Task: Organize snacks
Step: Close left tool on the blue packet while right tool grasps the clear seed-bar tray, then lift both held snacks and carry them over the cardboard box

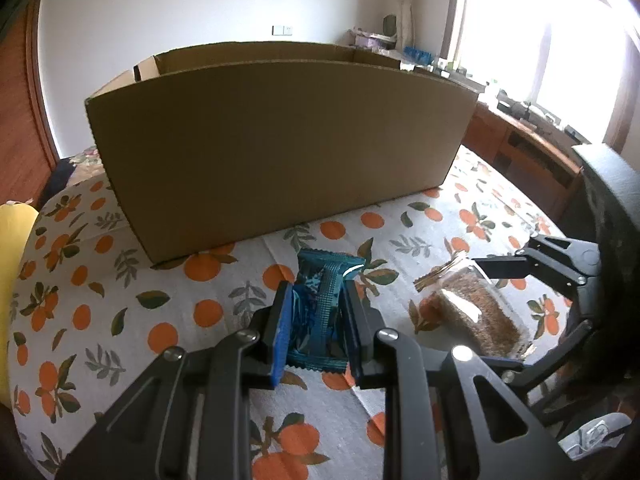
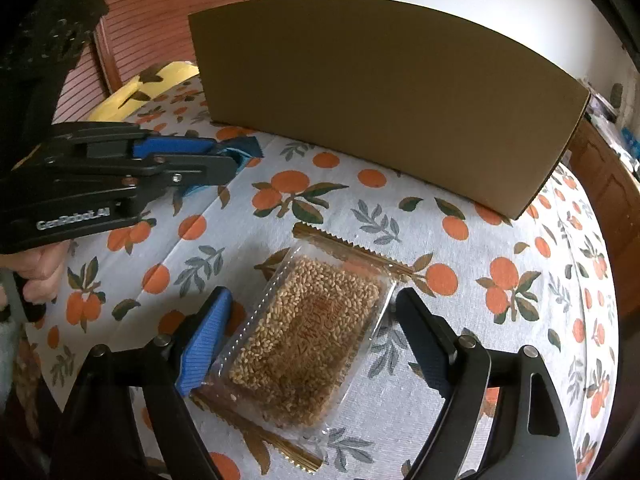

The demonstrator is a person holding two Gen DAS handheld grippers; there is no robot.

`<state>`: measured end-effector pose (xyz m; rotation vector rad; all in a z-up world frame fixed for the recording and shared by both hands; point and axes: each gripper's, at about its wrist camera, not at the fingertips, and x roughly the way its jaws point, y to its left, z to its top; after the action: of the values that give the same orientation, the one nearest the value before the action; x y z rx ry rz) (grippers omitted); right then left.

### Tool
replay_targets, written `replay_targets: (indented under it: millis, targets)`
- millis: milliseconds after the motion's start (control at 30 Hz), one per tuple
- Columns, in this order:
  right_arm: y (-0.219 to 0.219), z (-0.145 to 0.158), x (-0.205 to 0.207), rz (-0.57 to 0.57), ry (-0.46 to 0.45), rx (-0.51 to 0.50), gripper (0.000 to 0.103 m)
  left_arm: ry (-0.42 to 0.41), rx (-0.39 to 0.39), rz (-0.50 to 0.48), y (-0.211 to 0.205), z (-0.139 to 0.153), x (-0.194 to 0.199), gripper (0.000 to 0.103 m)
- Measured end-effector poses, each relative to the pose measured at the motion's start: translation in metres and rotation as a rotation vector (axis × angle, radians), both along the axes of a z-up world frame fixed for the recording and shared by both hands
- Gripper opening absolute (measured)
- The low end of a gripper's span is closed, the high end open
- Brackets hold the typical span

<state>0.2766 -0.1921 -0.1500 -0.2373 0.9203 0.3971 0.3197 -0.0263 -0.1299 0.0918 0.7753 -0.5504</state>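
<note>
My left gripper is shut on a blue snack packet, holding it by its sides just above the tablecloth, in front of the open cardboard box. The left gripper with the blue packet also shows in the right wrist view. My right gripper is open, its jaws standing either side of a clear packet of grain cake that lies flat on the table. That packet and the right gripper show in the left wrist view too. The cardboard box stands behind.
The table wears a white cloth with orange fruit print. A yellow object lies at the table's far left edge. A wooden cabinet with clutter stands under a bright window at the right.
</note>
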Motion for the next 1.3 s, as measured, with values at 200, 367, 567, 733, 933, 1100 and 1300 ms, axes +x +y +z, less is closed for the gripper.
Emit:
replay_targets:
  millis: [200,367,567,733,933,1100,1300]
  targets:
    - [0.01,0.001,0.005,-0.038,0.009,-0.009,0.074,-0.033,0.003,-0.008,0.005,0.012,-0.009,0.023]
    - [0.019,0.002,0.005,-0.047,0.027,-0.017,0.054,-0.046,0.011,-0.004,0.01,0.019,-0.015,0.023]
    - [0.016,0.005,-0.004,-0.056,0.035,-0.041,0.046,-0.067,0.022,0.008,0.014,0.032,-0.025,0.023]
    - [-0.003,0.016,-0.016,-0.085,0.016,-0.005,0.046,-0.091,0.035,0.015,0.011,0.043,-0.035,0.023]
    - [-0.026,0.033,-0.03,-0.112,-0.023,0.01,0.046,-0.112,0.048,0.019,0.004,0.055,-0.043,0.023]
    - [-0.046,0.048,-0.041,-0.133,-0.053,0.024,0.046,-0.132,0.05,0.015,-0.002,0.067,-0.049,0.023]
    - [-0.06,0.066,-0.045,-0.135,-0.089,0.034,0.046,-0.156,0.061,0.016,-0.009,0.078,-0.053,0.023]
